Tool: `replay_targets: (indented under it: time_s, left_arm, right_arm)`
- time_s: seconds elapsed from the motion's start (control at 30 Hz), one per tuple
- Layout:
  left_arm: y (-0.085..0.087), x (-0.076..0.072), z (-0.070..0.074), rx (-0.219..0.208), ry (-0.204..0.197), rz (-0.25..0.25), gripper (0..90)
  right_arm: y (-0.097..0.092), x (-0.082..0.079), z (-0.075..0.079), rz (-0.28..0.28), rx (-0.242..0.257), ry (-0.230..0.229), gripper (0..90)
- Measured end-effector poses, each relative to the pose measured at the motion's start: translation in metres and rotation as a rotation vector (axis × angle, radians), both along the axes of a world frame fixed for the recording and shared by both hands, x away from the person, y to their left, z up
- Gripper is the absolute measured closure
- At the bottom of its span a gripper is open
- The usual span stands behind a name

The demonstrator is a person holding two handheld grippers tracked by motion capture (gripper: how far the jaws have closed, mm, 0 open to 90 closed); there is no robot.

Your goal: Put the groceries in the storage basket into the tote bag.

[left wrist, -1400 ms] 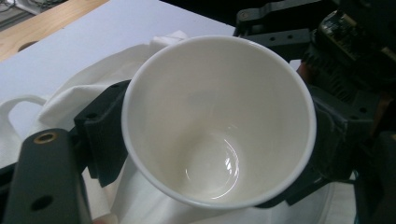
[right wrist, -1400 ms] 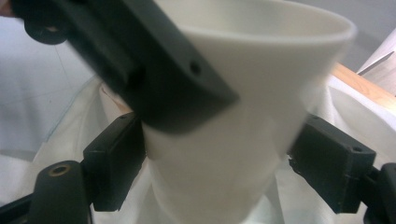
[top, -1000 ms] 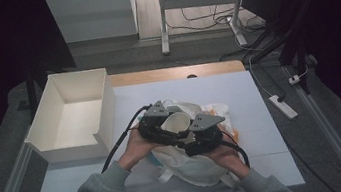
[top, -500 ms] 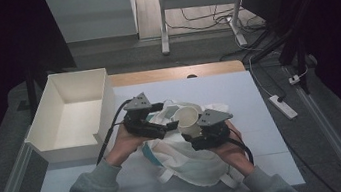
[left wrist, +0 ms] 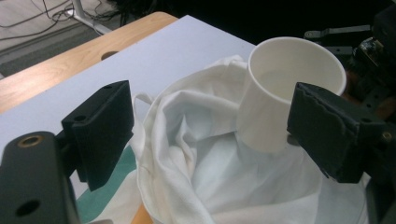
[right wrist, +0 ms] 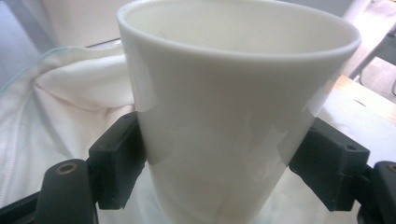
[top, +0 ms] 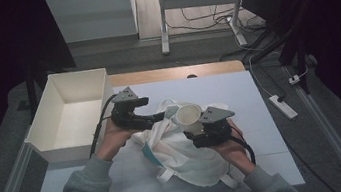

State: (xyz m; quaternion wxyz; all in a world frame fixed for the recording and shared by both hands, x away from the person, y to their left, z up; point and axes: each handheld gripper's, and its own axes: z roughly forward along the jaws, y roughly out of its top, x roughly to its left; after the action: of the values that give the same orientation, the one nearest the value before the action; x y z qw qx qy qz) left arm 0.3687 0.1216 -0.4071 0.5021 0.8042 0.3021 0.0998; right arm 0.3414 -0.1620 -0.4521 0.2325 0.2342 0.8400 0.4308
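Note:
A white cup [top: 189, 115] [right wrist: 233, 107] is held upright over a crumpled white cloth bag [top: 181, 152] [left wrist: 187, 140] at the table's middle. My right gripper [top: 194, 126] [right wrist: 219, 172] is shut on the cup, one black jaw on each side of its lower wall. My left gripper [top: 157, 118] [left wrist: 215, 135] sits just left of the cup with its jaws wide open. Folds of the bag lie between them, and the cup [left wrist: 285, 93] stands beyond the jaws. The bag has a teal patch [top: 148, 152] on its left side.
An open white box [top: 46, 141] stands at the table's left edge, close behind my left hand. The white tabletop [top: 238, 91] ends in a wooden strip [top: 175, 72] at the back. A power strip [top: 282, 106] lies on the floor to the right.
The two grippers were pressed together over the bag. The left one has drawn away to the left and opened. The cup now stands out above the bag in the right gripper.

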Motion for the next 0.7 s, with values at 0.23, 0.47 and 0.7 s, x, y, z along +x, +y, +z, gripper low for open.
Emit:
replay_targets:
  time_s: [0.23,0.47,0.7]
  left_arm:
    - [0.001,0.002,-0.001,0.001,0.008,0.006,15.7]
    - [0.001,0.003,-0.001,-0.007,0.010,0.011,16.4]
    - [0.001,0.002,-0.001,-0.004,0.014,0.007,16.4]
  right_arm:
    - [0.019,0.003,-0.017,0.035,-0.050,0.042,22.4]
    - [0.029,0.023,-0.024,-0.003,-0.059,0.029,22.5]
    - [0.032,0.037,-0.042,-0.023,-0.113,0.040,22.5]
